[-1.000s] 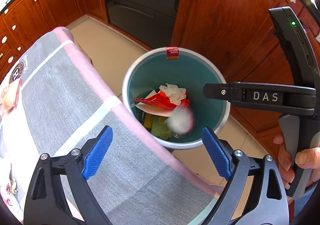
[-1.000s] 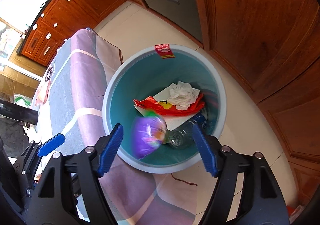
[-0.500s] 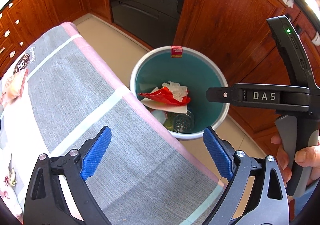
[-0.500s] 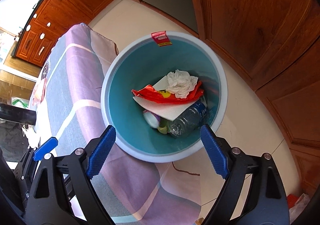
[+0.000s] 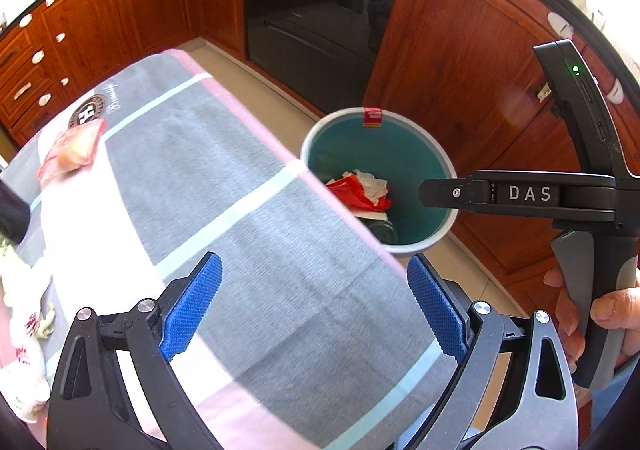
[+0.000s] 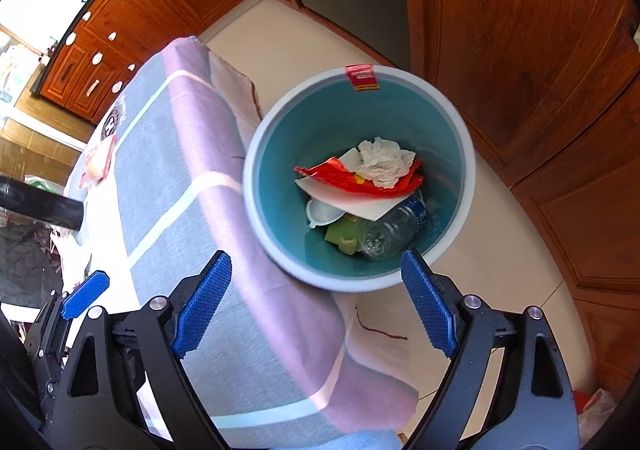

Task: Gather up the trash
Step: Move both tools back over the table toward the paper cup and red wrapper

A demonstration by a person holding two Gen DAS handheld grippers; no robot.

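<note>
A teal bin with a pale rim (image 6: pixel 468 166) stands on the floor beside the table; it also shows in the left wrist view (image 5: pixel 448 170). Inside lie a red wrapper (image 6: pixel 352 180), a crumpled tissue (image 6: pixel 384 162), white paper, a clear plastic bottle (image 6: pixel 392 230) and a white cup. My left gripper (image 5: pixel 316 306) is open and empty above the tablecloth. My right gripper (image 6: pixel 316 306) is open and empty above the table corner, near the bin. A pink snack packet (image 5: pixel 74 150) lies at the far left of the table. White wrappers (image 5: pixel 24 330) lie at the near left edge.
A grey and pink striped cloth (image 5: pixel 240 210) covers the table. Red-brown wooden cabinets (image 5: pixel 460 50) and a black oven (image 5: pixel 320 10) stand behind the bin. The right gripper's body (image 5: pixel 560 194), held by a hand, sits at the right of the left wrist view.
A purple and white item fell into the bin and settled at the bottom. Both grippers have pulled back from the bin, over the table, still open.
</note>
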